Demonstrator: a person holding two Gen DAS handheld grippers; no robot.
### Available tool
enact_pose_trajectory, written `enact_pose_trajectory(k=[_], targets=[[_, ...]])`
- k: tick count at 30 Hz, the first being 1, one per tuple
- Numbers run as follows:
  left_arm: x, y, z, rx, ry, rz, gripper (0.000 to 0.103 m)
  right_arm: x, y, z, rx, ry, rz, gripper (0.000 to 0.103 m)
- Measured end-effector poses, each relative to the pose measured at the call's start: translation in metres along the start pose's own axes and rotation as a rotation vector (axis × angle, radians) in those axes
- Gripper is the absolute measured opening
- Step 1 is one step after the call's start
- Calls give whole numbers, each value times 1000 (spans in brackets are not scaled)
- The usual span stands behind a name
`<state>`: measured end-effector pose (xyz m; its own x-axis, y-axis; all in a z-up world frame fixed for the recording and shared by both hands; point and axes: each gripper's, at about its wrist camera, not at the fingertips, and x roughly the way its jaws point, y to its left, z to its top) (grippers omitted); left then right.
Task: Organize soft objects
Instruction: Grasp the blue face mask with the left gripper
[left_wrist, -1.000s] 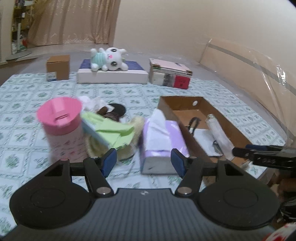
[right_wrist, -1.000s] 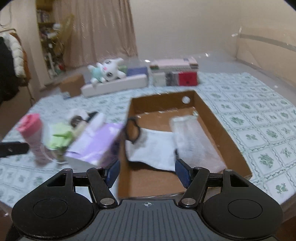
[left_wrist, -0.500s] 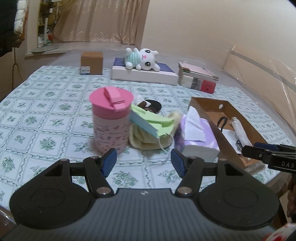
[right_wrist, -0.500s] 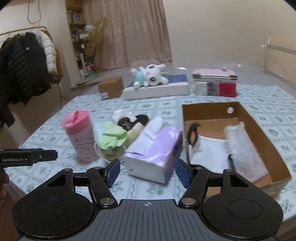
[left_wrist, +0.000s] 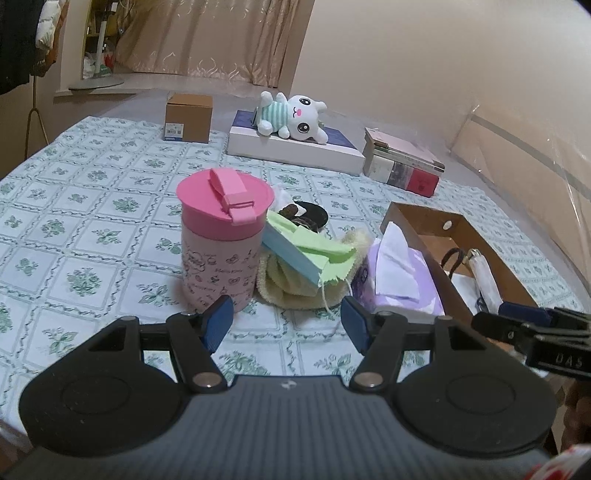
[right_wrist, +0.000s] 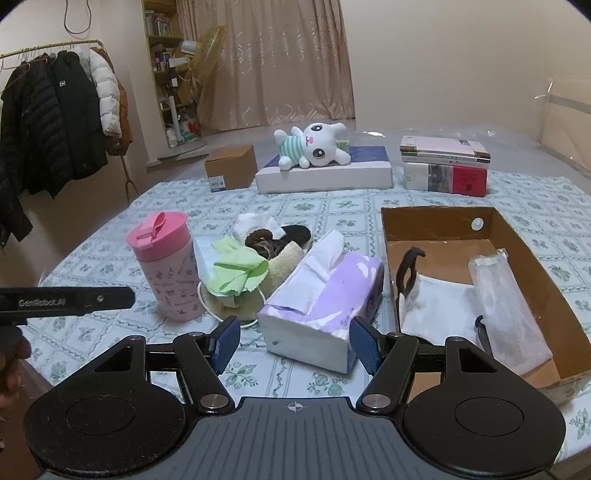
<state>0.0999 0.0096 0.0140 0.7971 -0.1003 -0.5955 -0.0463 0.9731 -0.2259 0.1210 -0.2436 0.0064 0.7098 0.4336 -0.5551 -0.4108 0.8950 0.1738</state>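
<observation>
A pile of soft things lies mid-table: a green cloth (right_wrist: 240, 271), a cream knitted piece (left_wrist: 295, 284), a white cloth (right_wrist: 255, 223) and a dark hair tie (right_wrist: 260, 238). A purple tissue pack (right_wrist: 325, 299) lies beside it. An open cardboard box (right_wrist: 491, 221) on the right holds a white cloth (right_wrist: 436, 302) and a clear-wrapped item (right_wrist: 506, 295). A white plush bunny (right_wrist: 317, 146) lies at the back. My left gripper (left_wrist: 286, 325) is open and empty, in front of the pile. My right gripper (right_wrist: 293, 341) is open and empty, in front of the tissue pack.
A pink lidded cup (left_wrist: 221, 240) stands left of the pile. At the back are a small brown carton (left_wrist: 188, 118), a flat white box (left_wrist: 295, 151) under the bunny and stacked books (right_wrist: 445, 166). Coats (right_wrist: 55, 122) hang at far left. The table edge is close below both grippers.
Both grippers have pulled back and turned left, from over the box and tissue pack to a wider view of the table. Both stayed open and empty. The objects have not moved.
</observation>
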Motion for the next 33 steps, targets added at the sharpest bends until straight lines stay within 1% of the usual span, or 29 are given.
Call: enact_pose_trajectory(k=[6,7,8,9,13,15,17,18,19,20,22,26,33], targets=[[37,-4,10,-44,14,-27,58,21,-4,5,-27,6,-13,65],[44,-6,11,-44,20,-32,55,25,-5,5,-30,8,-14,65],[51,-7,12,-42,25,-33,49,28,-7,6,-31,8,-12,65],[58,-9,13,-42,31,-31,46,32,-9,7,-31,8,-10,65],[83,-12,15,-59,45,-34,37,46,-14,8,-31,15,-7,65],[93,-12,16,-58,53,-32,34,52,-16,8,-27,21,-4,65],[99,-10,17,-58,52,-31,20,57,-18,8,-20,25,3,65],[101,-10,18,-53,54,-29,17,59,-18,8,-19,28,6,65],[103,-9,18,-49,57,-29,9,60,-18,8,-18,30,7,65],[102,-8,18,-46,58,-25,5,61,-18,8,-16,32,9,65],[99,-7,18,-33,54,-17,2,62,-18,8,-14,35,13,65],[81,-5,15,8,47,-6,1,57,-12,8,-13,28,24,65],[36,5,-6,86,92,-17,0,43,9,5,-26,16,65,65]])
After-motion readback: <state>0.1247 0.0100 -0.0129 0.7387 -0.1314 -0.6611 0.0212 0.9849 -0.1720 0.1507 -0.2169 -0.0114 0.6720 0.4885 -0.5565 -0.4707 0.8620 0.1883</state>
